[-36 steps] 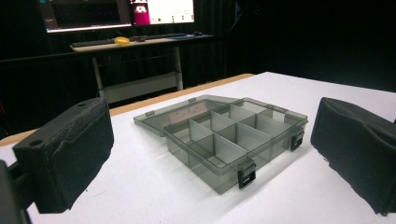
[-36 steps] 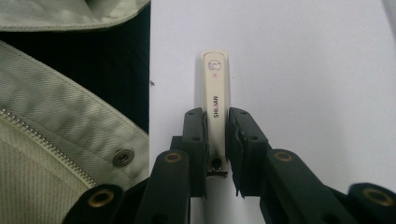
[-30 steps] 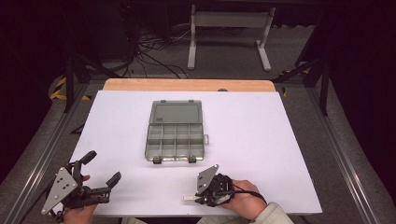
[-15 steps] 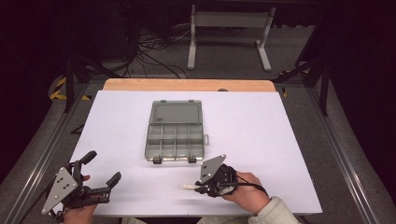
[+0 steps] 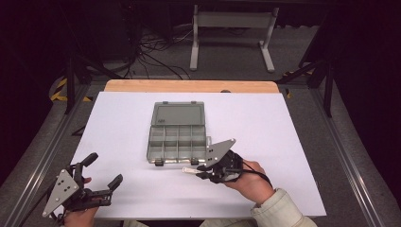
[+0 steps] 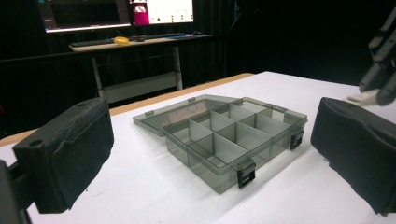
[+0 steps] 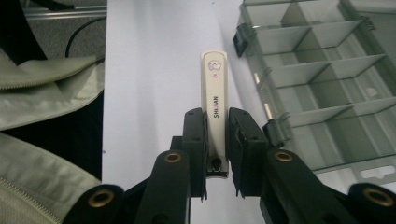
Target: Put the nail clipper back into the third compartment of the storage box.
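Just right of the box's (image 5: 177,135) front latches, the right gripper (image 5: 201,169) hung above the white table (image 5: 293,142), its jaws clamped on a cream nail clipper (image 7: 214,100) whose free end pointed past the box's near corner. The box lay open, lid flat behind it, its 8 or so compartments looking bare. The left gripper (image 5: 101,172) waited well to the box's left, jaws wide apart and holding nothing. The step in hand looked like carrying the clipper to the box; next it would need aligning over 1 compartment and lowering before release.
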The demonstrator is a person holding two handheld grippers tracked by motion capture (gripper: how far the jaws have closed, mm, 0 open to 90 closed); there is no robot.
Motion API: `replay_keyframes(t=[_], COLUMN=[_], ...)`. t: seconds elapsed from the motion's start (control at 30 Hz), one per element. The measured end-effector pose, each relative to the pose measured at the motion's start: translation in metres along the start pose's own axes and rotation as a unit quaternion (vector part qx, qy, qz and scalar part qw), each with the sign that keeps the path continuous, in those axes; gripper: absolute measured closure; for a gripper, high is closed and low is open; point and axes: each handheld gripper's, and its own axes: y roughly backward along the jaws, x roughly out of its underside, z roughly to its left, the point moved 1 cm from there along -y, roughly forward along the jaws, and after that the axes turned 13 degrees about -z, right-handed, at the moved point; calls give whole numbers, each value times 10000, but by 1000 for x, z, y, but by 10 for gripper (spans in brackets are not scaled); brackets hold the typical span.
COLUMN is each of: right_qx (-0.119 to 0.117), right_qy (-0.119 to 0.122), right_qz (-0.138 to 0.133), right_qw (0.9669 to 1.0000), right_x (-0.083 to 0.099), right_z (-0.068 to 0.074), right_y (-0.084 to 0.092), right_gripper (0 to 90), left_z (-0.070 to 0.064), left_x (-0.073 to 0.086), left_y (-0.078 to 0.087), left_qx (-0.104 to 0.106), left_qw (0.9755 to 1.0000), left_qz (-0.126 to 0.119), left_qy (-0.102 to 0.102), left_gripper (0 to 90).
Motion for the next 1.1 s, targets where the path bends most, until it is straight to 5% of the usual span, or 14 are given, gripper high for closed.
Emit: replay_keyframes(t=[0.47, 1.1], right_qx=[371, 713], right_qy=[-90, -466], right_qz=[-284, -578], right_qw=[9989, 9947], right_x=[-21, -37], right_z=[-22, -67], right_y=[6, -7], right_gripper=[780, 780], left_z=[0, 1], left_x=[0, 1], left_y=[0, 0], left_qx=[1, 20], left_qw=[10000, 10000], left_qz=[11, 16], left_qy=[8, 15], left_gripper=[3, 3])
